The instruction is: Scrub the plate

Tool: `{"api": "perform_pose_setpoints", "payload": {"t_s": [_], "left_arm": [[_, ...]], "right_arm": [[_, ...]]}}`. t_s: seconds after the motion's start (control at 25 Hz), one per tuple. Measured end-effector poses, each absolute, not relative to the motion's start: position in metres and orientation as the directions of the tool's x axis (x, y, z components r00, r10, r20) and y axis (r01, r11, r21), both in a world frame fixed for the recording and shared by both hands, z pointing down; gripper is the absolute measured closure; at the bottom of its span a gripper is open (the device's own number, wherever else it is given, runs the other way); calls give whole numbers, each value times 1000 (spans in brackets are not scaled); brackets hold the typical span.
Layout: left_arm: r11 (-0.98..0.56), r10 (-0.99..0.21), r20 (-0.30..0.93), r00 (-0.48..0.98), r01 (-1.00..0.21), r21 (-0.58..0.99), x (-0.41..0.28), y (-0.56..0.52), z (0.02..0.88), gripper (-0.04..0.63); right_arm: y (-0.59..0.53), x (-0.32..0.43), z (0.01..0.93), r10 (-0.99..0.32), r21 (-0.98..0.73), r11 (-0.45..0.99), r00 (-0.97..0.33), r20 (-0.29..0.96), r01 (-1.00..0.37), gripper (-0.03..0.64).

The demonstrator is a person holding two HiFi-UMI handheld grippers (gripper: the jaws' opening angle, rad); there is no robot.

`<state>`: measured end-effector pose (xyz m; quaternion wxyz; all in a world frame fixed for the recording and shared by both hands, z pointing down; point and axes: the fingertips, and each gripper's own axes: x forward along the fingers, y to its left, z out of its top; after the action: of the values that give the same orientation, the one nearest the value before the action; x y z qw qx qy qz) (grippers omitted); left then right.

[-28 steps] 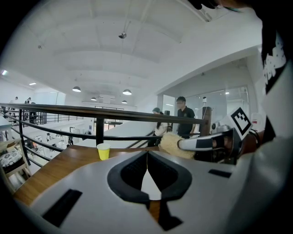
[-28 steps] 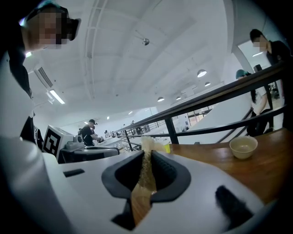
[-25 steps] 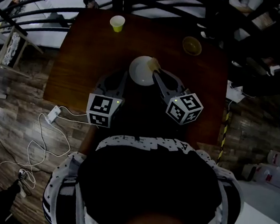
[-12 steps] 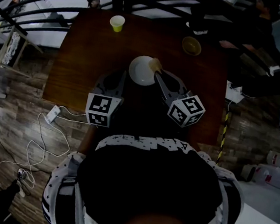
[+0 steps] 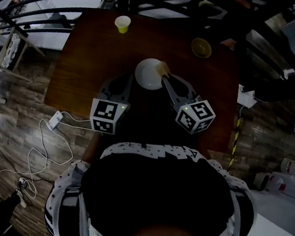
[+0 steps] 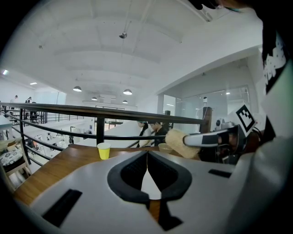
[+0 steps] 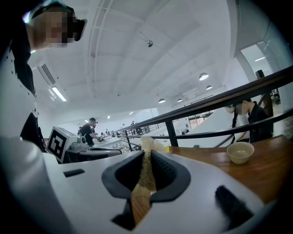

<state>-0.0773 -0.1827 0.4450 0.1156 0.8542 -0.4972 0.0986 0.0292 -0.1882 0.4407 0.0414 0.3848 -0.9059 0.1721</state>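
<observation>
A white plate [image 5: 149, 74] is held over the brown table [image 5: 91, 55]. My left gripper [image 5: 132, 80] is shut on the plate's near left rim. In the left gripper view the plate [image 6: 148, 182] shows edge-on as a thin white strip between the shut jaws. My right gripper [image 5: 165, 77] is shut on a tan sponge [image 5: 164, 67], which rests against the plate's right rim. The right gripper view has the sponge [image 7: 146, 170] pinched between the jaws, and in the left gripper view the same sponge [image 6: 179, 143] sticks out of the right gripper [image 6: 214, 137].
A yellow paper cup [image 5: 122, 24] stands at the table's far left and a small tan bowl [image 5: 201, 48] at its far right. A dark railing [image 6: 91, 112] runs behind the table, with people beyond it. Cables [image 5: 49, 141] lie on the floor to the left.
The plate and both grippers have shifted only a touch to the left. The grips are unchanged. People beyond the railing have moved.
</observation>
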Motion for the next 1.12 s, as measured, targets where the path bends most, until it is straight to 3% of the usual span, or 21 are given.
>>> {"api": "perform_pose_setpoints", "payload": {"t_s": [1.12], "left_arm": [[-480,-823,290,488,-871,103,-78,-183,449,581]], "right_arm": [[-185,26,445,-675,-282,648,-705,217,-708,568]]}}
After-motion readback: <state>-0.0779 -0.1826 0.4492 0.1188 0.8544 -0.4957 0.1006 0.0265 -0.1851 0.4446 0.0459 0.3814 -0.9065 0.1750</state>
